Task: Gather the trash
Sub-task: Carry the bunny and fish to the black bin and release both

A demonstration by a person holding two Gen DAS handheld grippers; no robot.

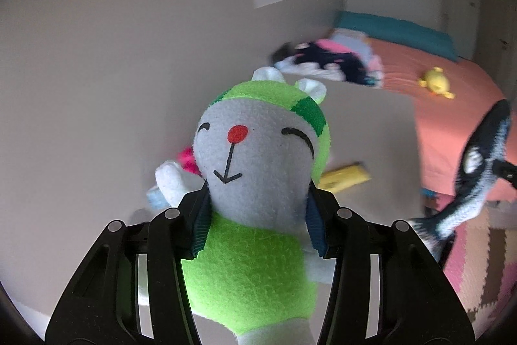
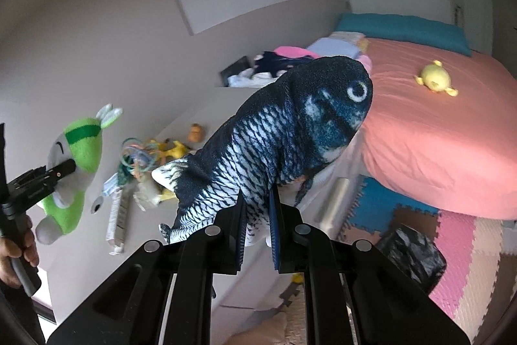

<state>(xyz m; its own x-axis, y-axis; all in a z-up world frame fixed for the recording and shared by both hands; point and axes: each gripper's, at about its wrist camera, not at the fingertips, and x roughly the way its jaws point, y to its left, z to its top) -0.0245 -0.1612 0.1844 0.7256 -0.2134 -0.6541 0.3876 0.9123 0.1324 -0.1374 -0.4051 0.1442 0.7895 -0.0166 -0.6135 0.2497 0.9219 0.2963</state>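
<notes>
Left wrist view: the left gripper [image 1: 257, 217] clamps the green plush toy [image 1: 255, 170] at the neck, its feet cut off by the bottom edge. Left of the bed [image 1: 452, 118], a clothes heap [image 1: 326, 62] and a yellow packet [image 1: 344, 178] are motion-blurred; no print is readable.

Right wrist view: the right gripper [image 2: 257, 220] pinches the fish plush [image 2: 284, 134] low on its belly, jaws narrow. The fish hides part of the toy clutter [image 2: 145, 157] left of the bed. A black bag [image 2: 413, 257] sits below the bed, partly hidden by the gripper.

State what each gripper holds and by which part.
Left gripper clamps the green plush toy at its neck. Right gripper clamps the fish plush by its lower body.
</notes>
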